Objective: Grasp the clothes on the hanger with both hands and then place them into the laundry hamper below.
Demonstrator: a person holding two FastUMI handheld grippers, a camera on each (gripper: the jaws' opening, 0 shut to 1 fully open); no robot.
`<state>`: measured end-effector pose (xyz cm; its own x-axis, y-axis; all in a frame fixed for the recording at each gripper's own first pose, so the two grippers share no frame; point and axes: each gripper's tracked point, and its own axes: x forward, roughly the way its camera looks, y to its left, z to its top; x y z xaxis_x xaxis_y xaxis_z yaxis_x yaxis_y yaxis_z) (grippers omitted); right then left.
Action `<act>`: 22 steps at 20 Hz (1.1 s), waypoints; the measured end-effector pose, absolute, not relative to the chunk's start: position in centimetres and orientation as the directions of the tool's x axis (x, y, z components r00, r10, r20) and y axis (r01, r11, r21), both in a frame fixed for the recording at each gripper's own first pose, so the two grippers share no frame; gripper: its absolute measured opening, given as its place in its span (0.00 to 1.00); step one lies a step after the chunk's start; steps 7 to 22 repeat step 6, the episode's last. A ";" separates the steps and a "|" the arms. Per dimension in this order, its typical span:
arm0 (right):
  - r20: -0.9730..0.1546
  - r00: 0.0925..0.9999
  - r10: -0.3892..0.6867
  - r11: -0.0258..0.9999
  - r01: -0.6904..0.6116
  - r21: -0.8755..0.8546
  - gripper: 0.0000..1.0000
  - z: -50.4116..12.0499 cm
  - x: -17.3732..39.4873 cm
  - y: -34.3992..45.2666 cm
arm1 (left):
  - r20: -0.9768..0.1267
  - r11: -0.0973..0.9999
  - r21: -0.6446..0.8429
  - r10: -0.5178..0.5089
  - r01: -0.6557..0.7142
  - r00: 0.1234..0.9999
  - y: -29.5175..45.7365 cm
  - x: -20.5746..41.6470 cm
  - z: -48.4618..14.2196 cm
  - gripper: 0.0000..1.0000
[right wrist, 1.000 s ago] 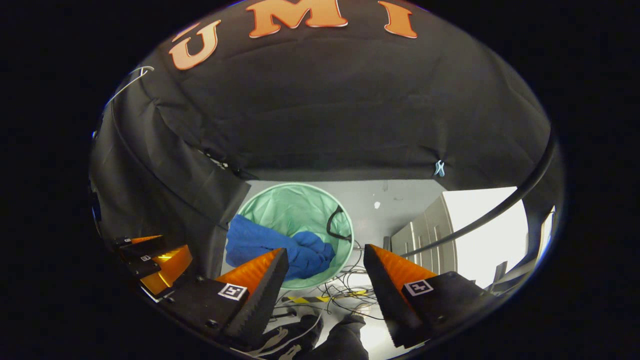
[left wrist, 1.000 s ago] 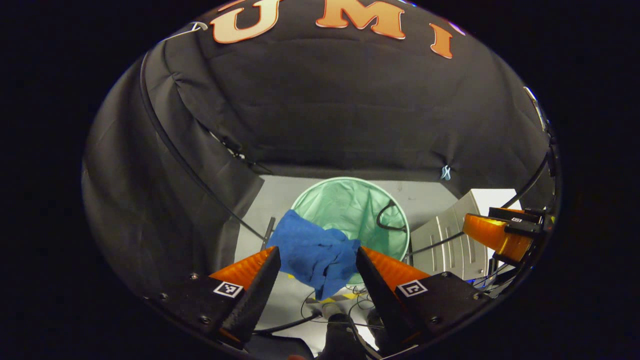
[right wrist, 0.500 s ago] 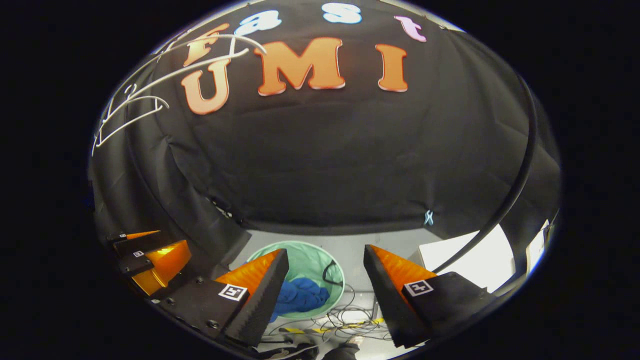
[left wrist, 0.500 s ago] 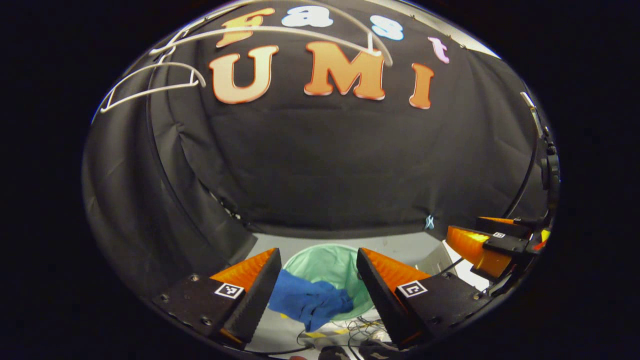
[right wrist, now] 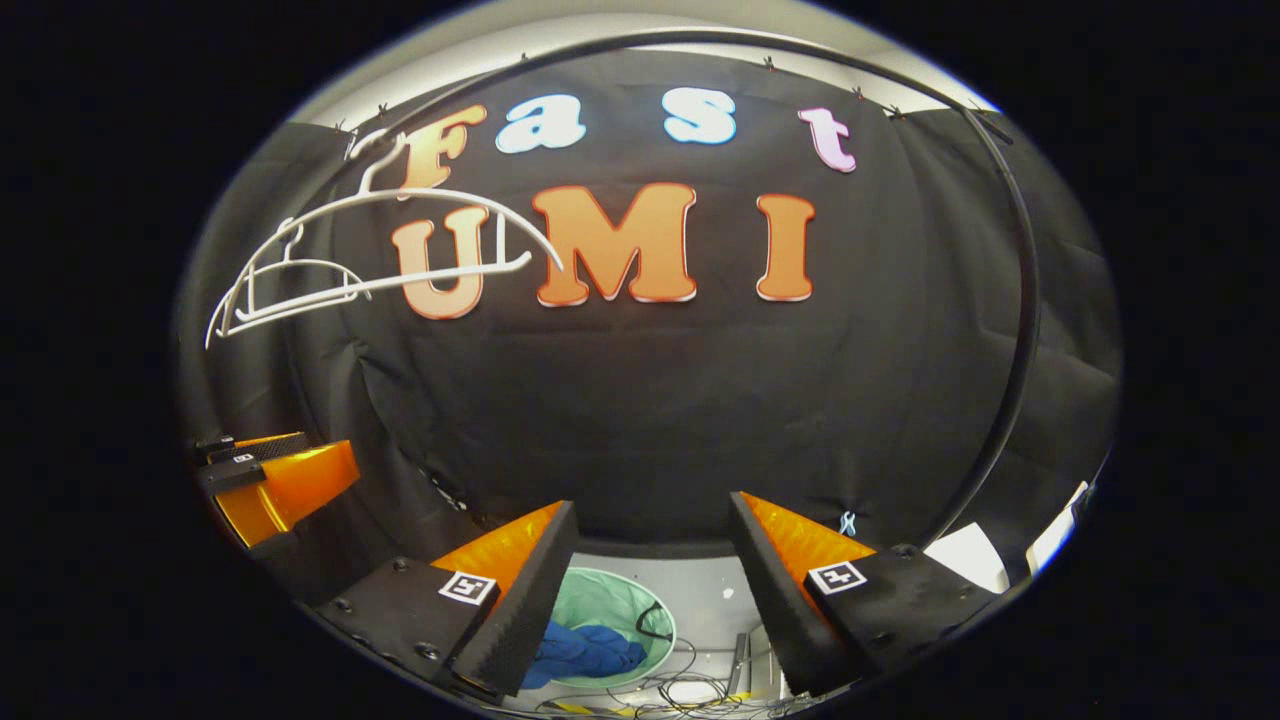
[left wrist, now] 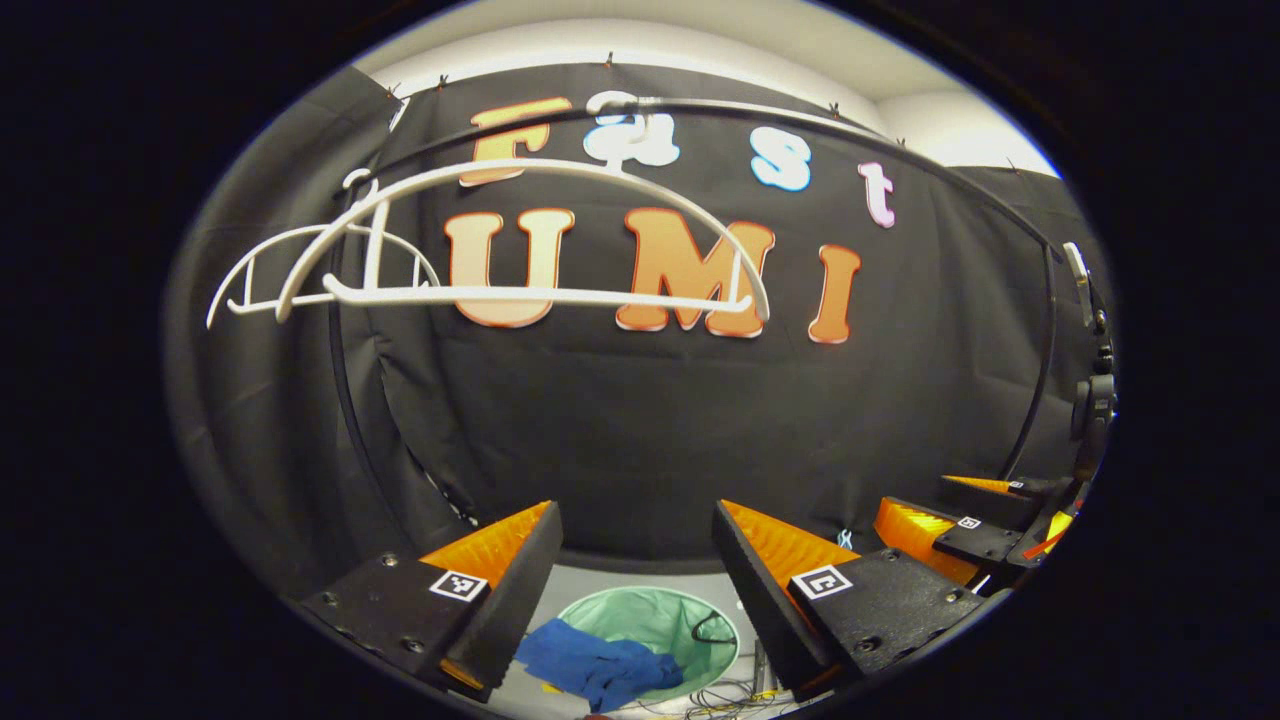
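Note:
A blue garment point(left wrist: 598, 667) lies crumpled over the near-left rim of the round green hamper point(left wrist: 660, 620), far below on the floor; the garment point(right wrist: 585, 650) and the hamper point(right wrist: 612, 606) also show low in the right gripper view. My left gripper point(left wrist: 635, 520) is open with nothing between its orange-and-black fingers, and it appears at the left edge point(right wrist: 275, 480) of the right gripper view. My right gripper point(right wrist: 652, 515) is open and empty too, seen at the right point(left wrist: 950, 520) of the left gripper view. Two bare white hangers point(left wrist: 540, 296) hang on a black rail above.
The curved black rail point(right wrist: 1015, 300) arcs across the top and down the right side. Loose cables point(right wrist: 690, 690) lie on the grey floor beside the hamper. A white cabinet point(right wrist: 965, 555) stands at the lower right.
Both grippers have tilted upward and risen away from the hamper, which has shrunk to the bottom of both views. The hangers and rail have come into sight. The blue garment stays on the hamper's rim.

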<state>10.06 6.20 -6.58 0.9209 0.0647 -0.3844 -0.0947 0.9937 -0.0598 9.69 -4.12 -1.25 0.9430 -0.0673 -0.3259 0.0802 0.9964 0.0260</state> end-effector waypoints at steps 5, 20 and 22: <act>-0.270 0.959 0.081 0.994 -0.097 -0.047 0.98 -1.2 10.3 6.2 | -0.199 0.997 0.014 -0.069 0.073 0.978 -4.1 10.0 3.6 0.94; -0.246 0.966 0.083 0.994 -0.097 -0.045 0.89 -0.2 9.9 6.3 | -0.179 0.997 0.012 -0.068 0.072 0.981 -4.2 10.0 4.3 0.95; -0.246 0.966 0.083 0.994 -0.097 -0.045 0.89 -0.2 9.9 6.3 | -0.179 0.997 0.012 -0.068 0.072 0.981 -4.2 10.0 4.3 0.95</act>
